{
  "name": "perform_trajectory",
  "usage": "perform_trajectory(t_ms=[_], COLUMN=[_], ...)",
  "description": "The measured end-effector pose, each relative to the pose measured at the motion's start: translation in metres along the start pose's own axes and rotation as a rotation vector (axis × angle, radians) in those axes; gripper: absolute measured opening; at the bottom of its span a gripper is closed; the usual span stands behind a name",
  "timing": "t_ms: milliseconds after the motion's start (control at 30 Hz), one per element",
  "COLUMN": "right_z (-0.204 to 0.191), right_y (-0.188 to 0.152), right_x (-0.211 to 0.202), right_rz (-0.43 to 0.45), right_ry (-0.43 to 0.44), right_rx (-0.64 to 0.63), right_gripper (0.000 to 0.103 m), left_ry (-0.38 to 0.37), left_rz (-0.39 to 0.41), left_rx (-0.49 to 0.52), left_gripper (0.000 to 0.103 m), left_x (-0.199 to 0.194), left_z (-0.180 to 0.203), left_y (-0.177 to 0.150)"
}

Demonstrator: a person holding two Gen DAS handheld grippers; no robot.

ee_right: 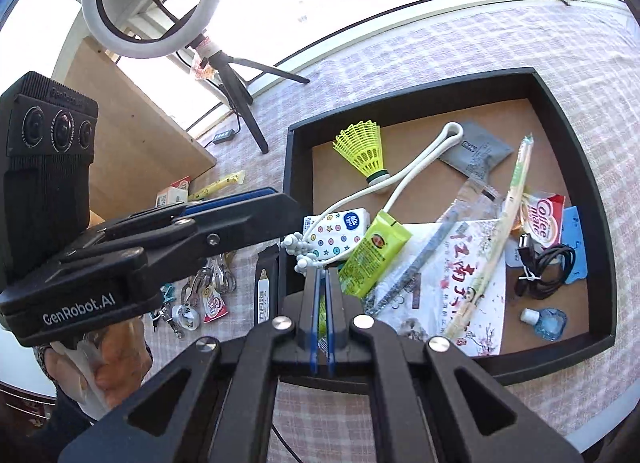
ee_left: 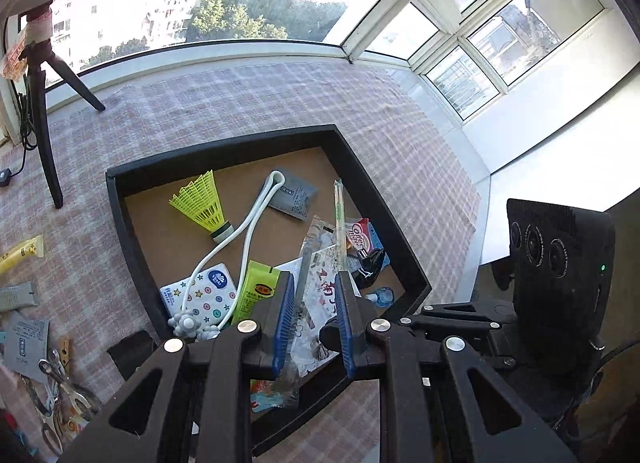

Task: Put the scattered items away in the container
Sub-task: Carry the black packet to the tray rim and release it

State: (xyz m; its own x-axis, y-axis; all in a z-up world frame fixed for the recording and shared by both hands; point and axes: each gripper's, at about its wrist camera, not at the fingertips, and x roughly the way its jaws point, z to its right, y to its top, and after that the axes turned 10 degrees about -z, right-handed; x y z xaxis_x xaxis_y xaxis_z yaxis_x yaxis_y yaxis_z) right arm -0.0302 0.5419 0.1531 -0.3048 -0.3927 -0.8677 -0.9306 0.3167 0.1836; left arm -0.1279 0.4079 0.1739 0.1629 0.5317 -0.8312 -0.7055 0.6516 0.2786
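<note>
Left gripper (ee_left: 314, 317) part-open, possibly pinching clear wrapper (ee_left: 294, 363); right gripper (ee_right: 322, 319) shut, empty. Tray (ee_right: 568, 135) well filled; scissors (ee_left: 66, 383), sachets remain beyond its left edge.

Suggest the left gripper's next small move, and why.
Probably swing the left gripper left off the tray toward the scissors: its jaws stand open, apparently empty, and items lie scattered on the cloth there.
</note>
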Motion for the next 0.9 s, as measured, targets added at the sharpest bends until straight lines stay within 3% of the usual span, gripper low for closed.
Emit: perform_trajectory(t_ms=[67, 133, 333, 533, 900], right_z=[0.011, 0.015, -0.014, -0.062, -0.138], right_y=[-0.007, -0.012, -0.018, -0.025, -0.024], right_x=[-0.007, -0.011, 0.006, 0.043, 0.121], right_rz=[0.006, 0.016, -0.02, -0.079, -0.176], right_ry=[-0.003, -0.014, -0.054, -0.072, -0.087], right_rx=[0.009, 0.007, -0.086, -0.203, -0.316], right_gripper=[0.005, 0.005, 0.006, 0.023, 0.024], left_ry=[0.026, 0.064, 0.177, 0.207, 0.266], left_rz=[0.003, 0.007, -0.005, -0.004, 0.027], left_rx=[0.03, 0.027, -0.082, -0.212, -0.411], left_gripper=[0.03, 0.034, 0.037, 0.046, 0.046], left_x=[-0.007, -0.015, -0.031, -0.042, -0.057], left_z=[0.003, -0.009, -0.066, -0.117, -0.192], left_y=[-0.005, -0.015, -0.064, -0.114, -0.188])
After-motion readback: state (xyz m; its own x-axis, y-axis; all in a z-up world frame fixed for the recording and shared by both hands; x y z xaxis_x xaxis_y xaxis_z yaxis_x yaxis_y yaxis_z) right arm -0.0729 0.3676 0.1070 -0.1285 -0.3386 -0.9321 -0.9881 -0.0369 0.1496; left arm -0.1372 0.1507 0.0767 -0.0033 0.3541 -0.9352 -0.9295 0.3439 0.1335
